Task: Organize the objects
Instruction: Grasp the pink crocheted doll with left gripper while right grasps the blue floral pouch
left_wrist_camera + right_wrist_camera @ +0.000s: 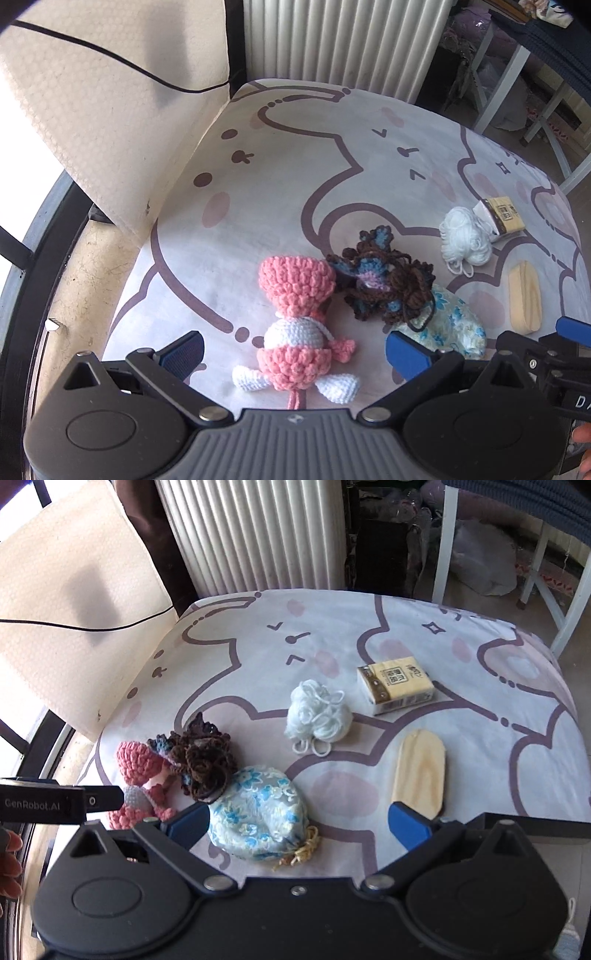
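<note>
A pink and white crochet doll (295,332) lies on the cartoon-print cloth (280,177), its lower half between the wide-apart fingers of my left gripper (295,350). Beside it sit a brown and blue crochet piece (384,284) and a blue floral pouch (450,328). In the right wrist view the floral pouch (258,812) lies between the open fingers of my right gripper (299,827), nearer the left one. Beyond are white yarn (317,716), a yellow tissue pack (395,688) and a wooden piece (421,775). The doll (140,779) shows at the left.
A cream cushion (92,110) with a black cable (110,55) leans at the table's left. A white radiator (251,535) stands behind the table. White furniture legs (443,542) and bags are at the back right. A hand (9,864) shows at the left edge.
</note>
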The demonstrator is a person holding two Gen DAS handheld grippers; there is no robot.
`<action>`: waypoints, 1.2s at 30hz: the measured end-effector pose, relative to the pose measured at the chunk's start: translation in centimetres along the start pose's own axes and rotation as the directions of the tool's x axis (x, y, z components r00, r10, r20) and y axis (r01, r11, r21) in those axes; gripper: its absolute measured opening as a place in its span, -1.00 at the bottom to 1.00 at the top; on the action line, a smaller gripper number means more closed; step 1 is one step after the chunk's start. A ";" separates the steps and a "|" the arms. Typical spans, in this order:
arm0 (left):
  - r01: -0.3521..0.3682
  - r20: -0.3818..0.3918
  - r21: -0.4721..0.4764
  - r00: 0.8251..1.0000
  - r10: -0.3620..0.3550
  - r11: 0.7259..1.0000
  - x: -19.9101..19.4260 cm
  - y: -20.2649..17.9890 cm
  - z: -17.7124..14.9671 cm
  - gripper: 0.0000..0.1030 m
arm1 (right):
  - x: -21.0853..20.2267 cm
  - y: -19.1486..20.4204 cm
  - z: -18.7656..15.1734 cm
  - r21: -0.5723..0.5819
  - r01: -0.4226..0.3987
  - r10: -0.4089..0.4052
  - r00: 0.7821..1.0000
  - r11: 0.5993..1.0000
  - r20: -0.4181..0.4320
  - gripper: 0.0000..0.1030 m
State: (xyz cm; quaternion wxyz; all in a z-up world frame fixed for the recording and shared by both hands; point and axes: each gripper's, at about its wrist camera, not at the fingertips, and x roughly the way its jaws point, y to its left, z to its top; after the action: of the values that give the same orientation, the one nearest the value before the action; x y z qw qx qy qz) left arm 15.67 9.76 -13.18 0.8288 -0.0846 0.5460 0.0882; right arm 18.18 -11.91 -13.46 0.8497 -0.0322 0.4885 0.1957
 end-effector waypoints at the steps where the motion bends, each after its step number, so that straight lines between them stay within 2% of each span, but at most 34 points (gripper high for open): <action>1: -0.001 -0.010 -0.007 1.000 0.001 1.000 0.5 0.2 0.1 1.00 | 0.6 0.2 0.1 -0.015 0.004 -0.004 1.000 1.000 -0.006 1.00; 8: -0.025 -0.079 -0.025 0.997 0.023 0.999 3.7 0.9 1.1 1.00 | 4.5 1.9 0.1 -0.134 0.013 -0.021 0.998 0.991 -0.059 1.00; 14: 0.010 -0.120 -0.045 0.993 -0.015 0.999 5.4 0.9 1.6 0.95 | 6.9 2.9 -0.1 -0.178 -0.042 0.020 0.992 0.983 -0.125 1.00; 19: 0.035 -0.173 -0.063 0.984 -0.045 0.997 7.0 0.8 1.5 0.80 | 8.1 3.5 -0.3 -0.203 -0.058 0.022 0.984 0.978 -0.174 1.00; 22: 0.036 -0.186 -0.060 0.981 -0.046 0.998 7.7 0.7 1.3 0.67 | 8.5 3.6 -0.2 -0.194 -0.050 0.016 0.985 0.980 -0.175 0.99; 23: 0.039 -0.189 -0.065 0.981 -0.051 0.997 7.9 0.7 1.3 0.61 | 8.6 3.7 -0.2 -0.192 -0.054 0.020 0.984 0.980 -0.175 0.92; 25: 0.048 -0.200 -0.086 0.978 -0.064 0.995 8.2 0.8 1.3 0.45 | 8.8 3.8 -0.3 -0.190 -0.070 0.034 0.982 0.979 -0.186 0.81; 26: 0.048 -0.203 -0.095 0.977 -0.066 0.994 8.3 0.9 1.3 0.29 | 8.9 3.9 -0.4 -0.190 -0.075 0.038 0.980 0.979 -0.193 0.77; 29: 0.034 -0.190 -0.095 0.980 -0.052 0.995 8.0 1.0 1.4 0.00 | 9.0 4.5 -0.5 -0.222 -0.074 0.029 0.980 0.972 -0.199 0.64; 36: 0.055 -0.177 -0.104 0.982 -0.073 0.993 6.8 1.2 1.2 -0.16 | 8.0 4.6 -0.8 -0.245 -0.062 0.010 0.978 0.968 -0.210 0.56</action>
State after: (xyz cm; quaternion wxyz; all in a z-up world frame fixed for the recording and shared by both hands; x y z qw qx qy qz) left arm 19.12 11.54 -19.00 0.7732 -0.1507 0.6107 0.0802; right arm 19.42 -5.48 -19.95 0.7797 -0.1503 0.5462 0.2668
